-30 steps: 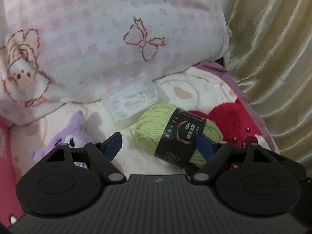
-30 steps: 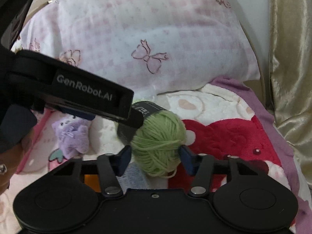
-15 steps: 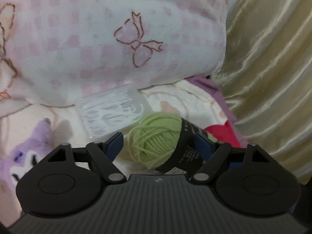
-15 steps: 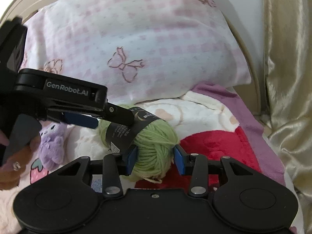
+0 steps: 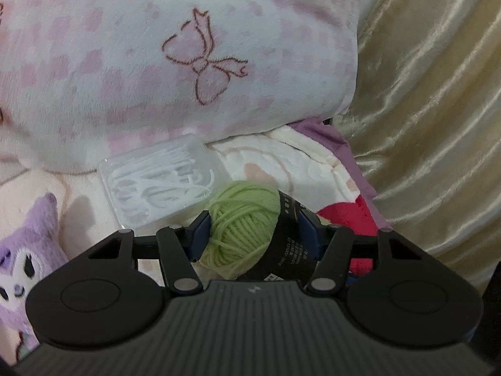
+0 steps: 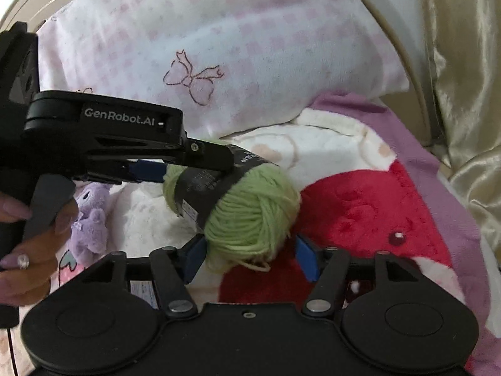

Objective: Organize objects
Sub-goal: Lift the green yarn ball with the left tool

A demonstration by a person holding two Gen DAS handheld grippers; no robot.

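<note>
1. One ball of green yarn (image 5: 242,224) sits between my left tongs.
2. One clear box of floss picks (image 5: 161,181) ahead-left.
3. One purple plush (image 5: 23,250) far left.
4. One pillow (image 5: 175,56) beyond.

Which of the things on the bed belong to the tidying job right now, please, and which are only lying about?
In hand: green yarn ball, between the fingers of left gripper and right gripper.

Lying about: clear plastic box, purple plush toy, pillow, blanket, curtain.

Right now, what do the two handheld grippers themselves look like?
Both are matte black plastic with blue fingers. The left gripper has a ribbed body and round pivot discs; its side reads "GenRobot.AI" in white. The right gripper looks the same. The hand has pale purple nails.
</note>
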